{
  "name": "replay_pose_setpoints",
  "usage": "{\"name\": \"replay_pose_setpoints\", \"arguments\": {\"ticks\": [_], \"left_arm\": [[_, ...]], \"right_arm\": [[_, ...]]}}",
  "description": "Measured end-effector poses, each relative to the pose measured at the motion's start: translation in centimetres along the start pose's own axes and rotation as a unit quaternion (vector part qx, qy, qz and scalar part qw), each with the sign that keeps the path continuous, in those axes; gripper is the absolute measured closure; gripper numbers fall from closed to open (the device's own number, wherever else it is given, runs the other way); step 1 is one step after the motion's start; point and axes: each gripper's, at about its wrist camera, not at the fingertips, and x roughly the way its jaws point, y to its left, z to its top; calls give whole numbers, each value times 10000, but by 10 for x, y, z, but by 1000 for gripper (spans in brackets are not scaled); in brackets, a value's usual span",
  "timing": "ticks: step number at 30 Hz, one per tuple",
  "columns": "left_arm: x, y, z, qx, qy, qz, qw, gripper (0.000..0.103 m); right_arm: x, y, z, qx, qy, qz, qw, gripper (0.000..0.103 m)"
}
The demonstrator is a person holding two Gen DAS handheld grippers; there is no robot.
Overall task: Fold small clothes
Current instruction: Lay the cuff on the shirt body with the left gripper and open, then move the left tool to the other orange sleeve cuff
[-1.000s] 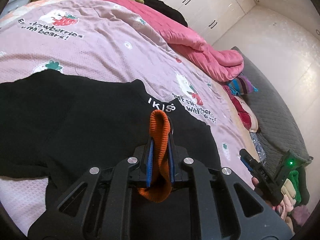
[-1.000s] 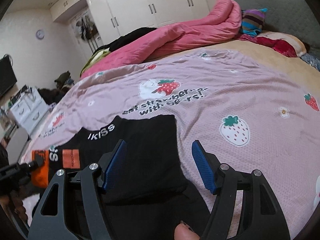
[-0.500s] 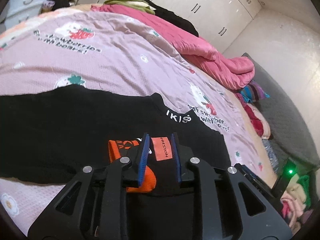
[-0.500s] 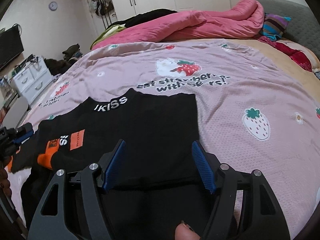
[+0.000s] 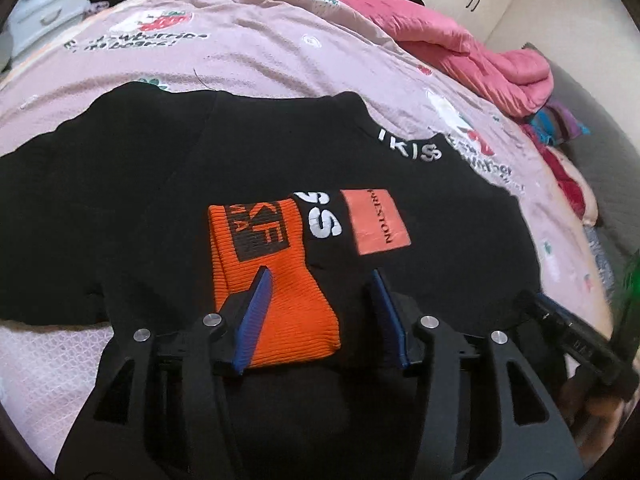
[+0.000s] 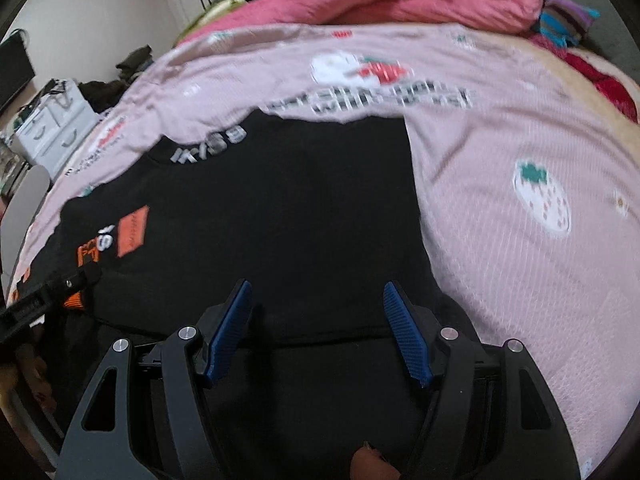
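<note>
My left tongs (image 5: 320,312) are opening off the orange cuff (image 5: 272,280); my right tongs (image 6: 318,328) hang wide, holding nothing.

The black top (image 5: 160,200) lies flat on the pink bedspread (image 5: 260,48), the sleeve folded across its body. The cuff runs lengthwise away between my left jaws, unpinched. My right tongs sit over a folded edge nearer the bare sheet. No containers in view.

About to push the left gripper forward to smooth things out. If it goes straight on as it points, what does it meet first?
Most likely the orange cuff lying on the black garment: it sits between the opening jaws of the left gripper, unpinched. Depth is uncertain.
</note>
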Motion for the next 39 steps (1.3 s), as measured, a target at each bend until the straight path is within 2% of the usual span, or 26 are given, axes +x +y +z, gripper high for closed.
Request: {"name": "replay_pose_setpoints", "arguments": {"ticks": [3, 7, 9, 10, 18, 28, 39], "left_arm": [[-2, 1, -2, 6, -43, 39, 10000, 60], [-9, -2, -4, 52, -76, 128, 9999, 59], [-15, -3, -5, 79, -110, 190, 9997, 47], [-19, -5, -5, 97, -141, 252, 9995, 44], [-35, -5, 0, 147, -364, 475, 9981, 35], [-62, 4, 4, 156, -718, 974, 9925, 12], [-87, 34, 8, -127, -965, 1486, 9841, 10]], "right_arm": [[-3, 1, -1, -13, -36, 14, 10000, 36], [-12, -1, 1, 98, -189, 217, 9995, 30], [-18, -2, 2, 144, -299, 303, 9990, 26], [-21, -2, 3, 147, -361, 323, 9987, 24], [-39, 7, 6, 21, -741, 436, 9963, 9], [-60, 40, 7, -233, -1199, 603, 9907, 5], [-73, 89, 2, -703, -1336, 850, 9849, 4]]}}
